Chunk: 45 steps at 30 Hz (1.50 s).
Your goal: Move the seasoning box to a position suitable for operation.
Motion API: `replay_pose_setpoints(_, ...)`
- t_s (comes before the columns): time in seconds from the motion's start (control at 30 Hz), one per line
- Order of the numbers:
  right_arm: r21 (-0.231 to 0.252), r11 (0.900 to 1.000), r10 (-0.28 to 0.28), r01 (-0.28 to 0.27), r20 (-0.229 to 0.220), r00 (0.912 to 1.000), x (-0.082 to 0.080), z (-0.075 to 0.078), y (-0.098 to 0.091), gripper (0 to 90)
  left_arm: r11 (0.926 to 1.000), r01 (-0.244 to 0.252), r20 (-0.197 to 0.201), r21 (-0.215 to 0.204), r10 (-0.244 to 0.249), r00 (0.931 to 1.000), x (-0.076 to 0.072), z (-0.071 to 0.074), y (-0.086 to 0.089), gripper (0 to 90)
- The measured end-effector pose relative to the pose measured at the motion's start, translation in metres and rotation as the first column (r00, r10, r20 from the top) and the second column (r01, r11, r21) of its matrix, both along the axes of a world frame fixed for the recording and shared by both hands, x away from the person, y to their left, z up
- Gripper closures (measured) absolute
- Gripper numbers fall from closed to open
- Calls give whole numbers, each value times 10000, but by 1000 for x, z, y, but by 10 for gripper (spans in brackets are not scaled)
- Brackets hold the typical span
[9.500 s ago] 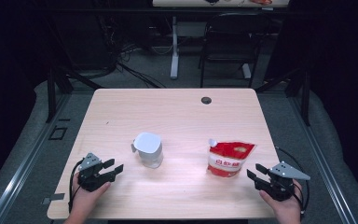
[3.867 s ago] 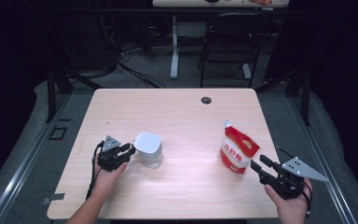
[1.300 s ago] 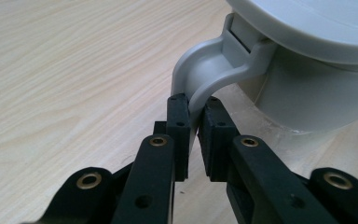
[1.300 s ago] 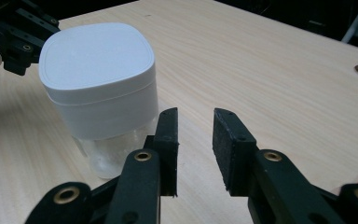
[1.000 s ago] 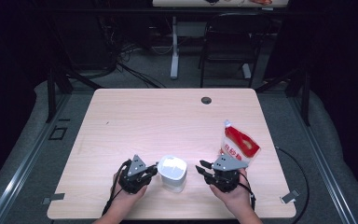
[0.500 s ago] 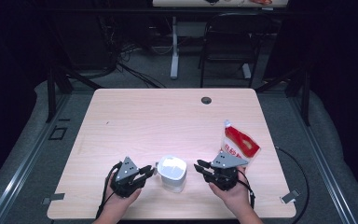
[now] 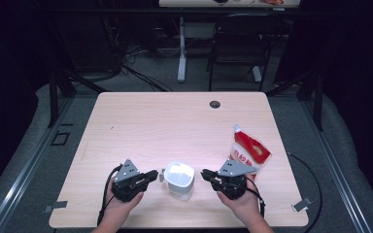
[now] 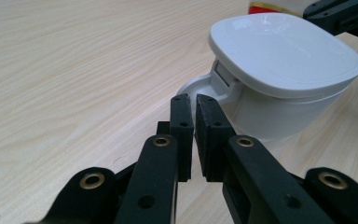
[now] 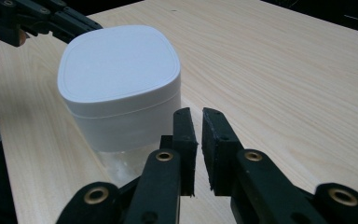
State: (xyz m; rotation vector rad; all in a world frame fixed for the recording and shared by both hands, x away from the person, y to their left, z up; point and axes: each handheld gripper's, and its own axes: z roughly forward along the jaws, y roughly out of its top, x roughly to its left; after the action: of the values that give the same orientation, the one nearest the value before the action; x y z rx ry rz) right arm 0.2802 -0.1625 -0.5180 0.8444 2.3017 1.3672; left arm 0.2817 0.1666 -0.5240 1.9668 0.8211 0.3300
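A white lidded container (image 7: 178,179) stands near the table's front edge, between my two grippers. My left gripper (image 7: 154,174) lies just left of it, pointing at its hinge side (image 8: 223,77). Its jaws have just been closing and are nearly together with nothing between them (image 8: 195,100). My right gripper (image 7: 205,174) sits just right of the container (image 9: 121,79), apart from it. Its jaws have also just been closing on nothing (image 9: 196,114). A red and white pouch (image 7: 249,153) stands upright behind my right hand.
The wooden table (image 7: 175,126) has a round cable hole (image 7: 215,104) near its far edge. A black cable (image 7: 315,189) loops off the right side. A chair (image 7: 238,48) and a desk leg stand on the floor beyond.
Both grippers' jaws have closed. My left gripper has drawn a little to the left, away from the container. The container and pouch have not moved over the last second.
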Motion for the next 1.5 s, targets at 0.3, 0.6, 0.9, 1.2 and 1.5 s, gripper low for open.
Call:
replay_pose_setpoints(0.3,-202,9998,10,-5,262,9997,-9,2,5,900,9997,209,-18,-158,-210,9998,4,11,-4,900)
replay_pose_setpoints(0.6,80,9999,98,-100,212,9997,-8,6,7,900,9973,706,-247,201,-701,9972,19,35,-26,900)
replay_pose_setpoints(0.9,204,9997,162,-166,179,9997,-6,7,8,900,9936,1104,-575,259,-1088,9924,26,42,-30,900)
replay_pose_setpoints(1.2,18,9997,251,-252,201,9995,-7,6,11,900,9917,1200,-518,466,-1176,9917,23,39,-34,900)
replay_pose_setpoints(1.5,-39,9987,506,-506,33,9987,-9,3,17,900,9933,1118,-507,299,-1102,9926,22,37,-33,900)
